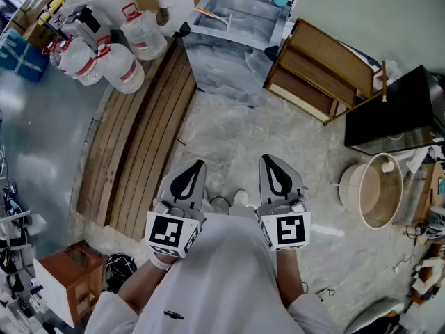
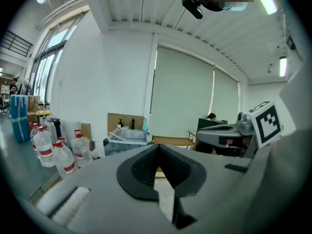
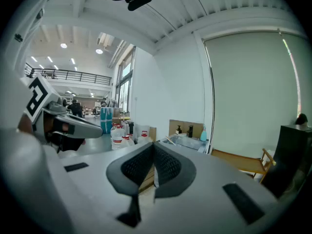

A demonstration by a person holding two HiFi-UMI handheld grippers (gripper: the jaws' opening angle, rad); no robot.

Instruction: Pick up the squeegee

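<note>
Approach step: jaws closed, nothing picked

Both pairs of jaws are pressed together and empty. The left gripper (image 1: 199,165) and right gripper (image 1: 267,160) are near the body. The squeegee (image 1: 211,12) is probably the pale-handled tool on the far grey basin (image 1: 240,30). Next move: go there, then open the jaws.

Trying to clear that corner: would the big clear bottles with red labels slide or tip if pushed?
The bottles stand upright and close together, so pushing one would probably nudge its neighbours. Their bodies look wide under narrow necks, so they likely slide rather than tip. Whether they are full is unclear; if so, expect them heavy.
</note>
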